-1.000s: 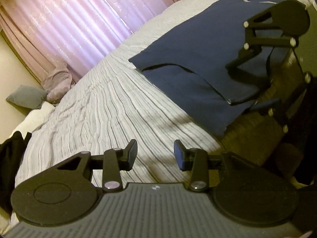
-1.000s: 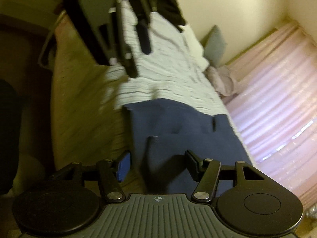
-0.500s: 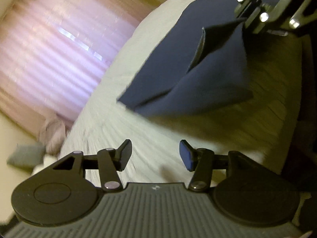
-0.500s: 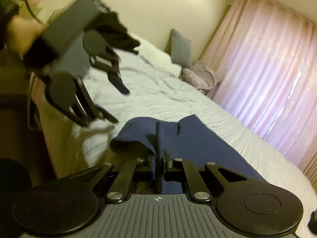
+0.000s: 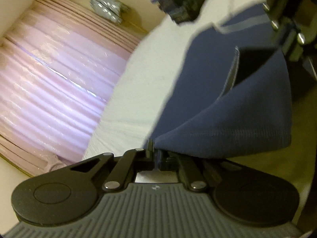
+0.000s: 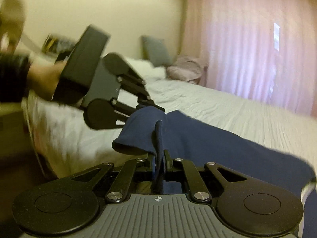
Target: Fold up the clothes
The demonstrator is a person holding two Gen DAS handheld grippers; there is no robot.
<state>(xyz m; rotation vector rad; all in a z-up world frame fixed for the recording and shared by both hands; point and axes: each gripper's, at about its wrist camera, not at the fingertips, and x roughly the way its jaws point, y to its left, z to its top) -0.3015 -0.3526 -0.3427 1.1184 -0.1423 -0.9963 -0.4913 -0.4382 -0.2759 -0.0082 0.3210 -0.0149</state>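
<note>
Both jaws clamp the navy garment [image 6: 208,138], its near edge raised off the bed [image 6: 227,107]; next, I judge, carry it across evenly.

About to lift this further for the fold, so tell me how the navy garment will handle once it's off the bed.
Probably floppy: the navy garment sags between the left hand-held gripper and the right hand-held gripper. Likely light, since thin pinches at its edge hold it up. The knit looks grippy, so slipping seems unlikely.
</note>
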